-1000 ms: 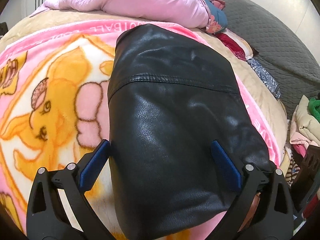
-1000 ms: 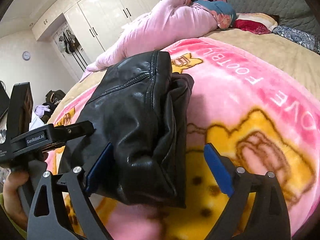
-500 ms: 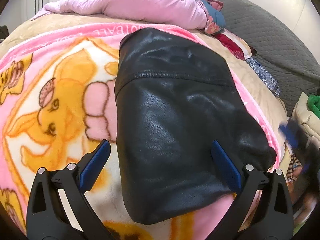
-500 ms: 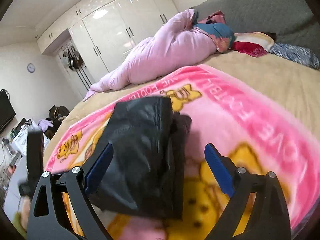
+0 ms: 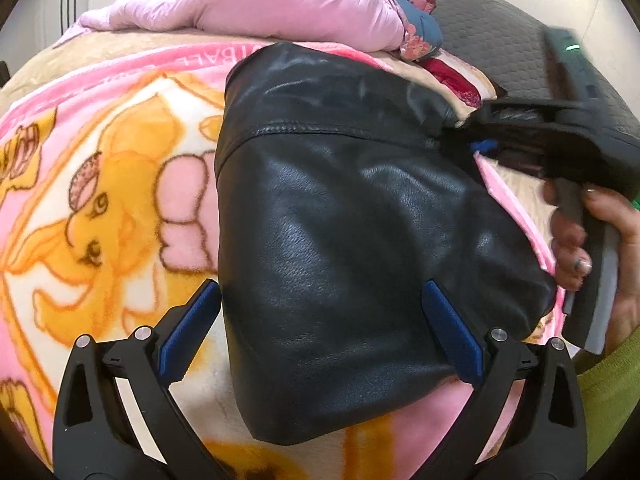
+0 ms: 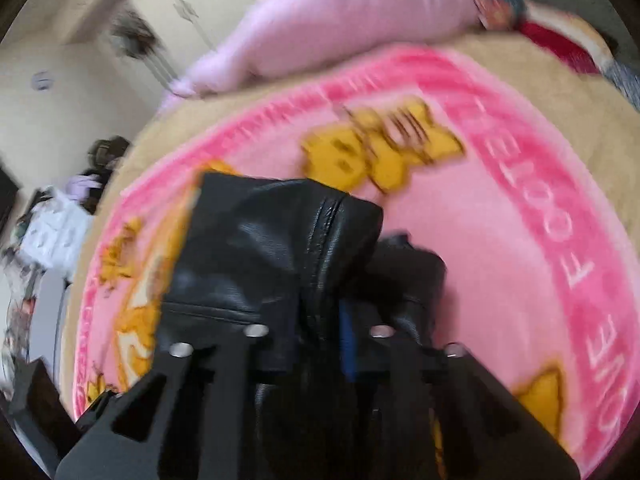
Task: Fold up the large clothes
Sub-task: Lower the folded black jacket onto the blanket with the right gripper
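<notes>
A folded black leather jacket lies on a pink and orange cartoon blanket. My left gripper is open and straddles the jacket's near end, its blue pads not pressing on it. My right gripper, held by a hand, reaches in at the jacket's far right edge. In the blurred right wrist view the right gripper has its jaws closing, with a fold of the jacket pinched between them.
A pink duvet lies bunched along the far side of the bed, with red and blue clothes beside it. A grey quilted cover lies at the back right. A green sleeve shows at the right edge. Wardrobes stand behind the bed.
The right gripper swung to the jacket's far right edge, came into the left wrist view, and went from wide open to pinched on the leather. The left gripper stayed put.
</notes>
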A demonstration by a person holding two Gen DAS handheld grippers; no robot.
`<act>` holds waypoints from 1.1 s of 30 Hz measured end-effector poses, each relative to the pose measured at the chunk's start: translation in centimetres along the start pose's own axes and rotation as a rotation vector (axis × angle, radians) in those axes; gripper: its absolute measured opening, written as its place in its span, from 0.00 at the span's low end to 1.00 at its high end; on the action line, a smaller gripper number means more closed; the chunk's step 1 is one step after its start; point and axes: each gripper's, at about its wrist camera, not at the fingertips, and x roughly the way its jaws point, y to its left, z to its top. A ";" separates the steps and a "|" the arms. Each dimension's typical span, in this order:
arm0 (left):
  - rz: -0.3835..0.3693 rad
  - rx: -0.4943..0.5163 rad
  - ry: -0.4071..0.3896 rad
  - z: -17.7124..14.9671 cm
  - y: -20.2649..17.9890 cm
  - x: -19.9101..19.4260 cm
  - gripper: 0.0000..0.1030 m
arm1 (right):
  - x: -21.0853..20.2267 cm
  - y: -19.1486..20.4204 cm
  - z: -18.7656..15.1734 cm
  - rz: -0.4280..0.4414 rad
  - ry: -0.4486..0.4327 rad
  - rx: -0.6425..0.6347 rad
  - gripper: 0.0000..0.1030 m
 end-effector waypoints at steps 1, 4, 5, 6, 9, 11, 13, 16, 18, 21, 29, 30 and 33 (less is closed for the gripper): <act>-0.008 0.000 -0.008 0.1 0.0 -0.1 0.91 | -1.6 0.2 -0.1 0.065 -0.068 -0.007 0.12; -0.068 -0.011 -0.010 0.1 -0.2 -0.2 0.91 | -4.3 -0.8 -0.8 0.113 -0.164 0.004 0.12; -0.066 -0.003 -0.011 0.1 -0.4 -0.1 0.91 | -4.6 -1.2 -1.1 0.083 -0.177 -0.004 0.12; -0.058 0.012 -0.007 0.1 -0.8 0.0 0.91 | -4.5 -1.7 -1.5 0.060 -0.184 -0.004 0.12; -0.035 0.045 0.003 -0.2 -1.5 0.3 0.91 | -3.2 -3.4 -2.3 0.015 -0.148 0.025 0.13; -0.025 0.060 0.005 -0.3 -1.8 0.5 0.91 | -2.3 -4.4 -3.0 -0.002 -0.131 0.049 0.16; -0.019 0.064 0.008 -0.3 -1.9 0.6 0.91 | -2.0 -4.7 -3.4 -0.016 -0.128 0.061 0.25; -0.019 0.060 0.013 -0.2 -1.8 0.6 0.91 | -2.1 -4.7 -3.7 -0.045 -0.133 0.065 0.36; -0.022 0.051 0.014 -0.3 -1.7 0.4 0.91 | -2.3 -4.6 -3.7 -0.064 -0.133 0.069 0.43; -0.026 0.042 0.016 -0.3 -1.5 0.3 0.91 | -2.8 -4.7 -3.9 -0.075 -0.135 0.081 0.59; -0.024 0.037 0.010 -0.4 -1.5 -0.3 0.91 | -4.1 -3.8 -4.9 -0.069 -0.147 0.081 0.80; -0.022 0.036 0.010 -0.4 -1.5 -0.4 0.91 | -4.3 -3.7 -4.9 -0.069 -0.150 0.082 0.83; -0.024 0.027 0.008 -0.4 -1.3 -0.7 0.91 | -5.0 -3.3 -5.1 -0.073 -0.154 0.073 0.88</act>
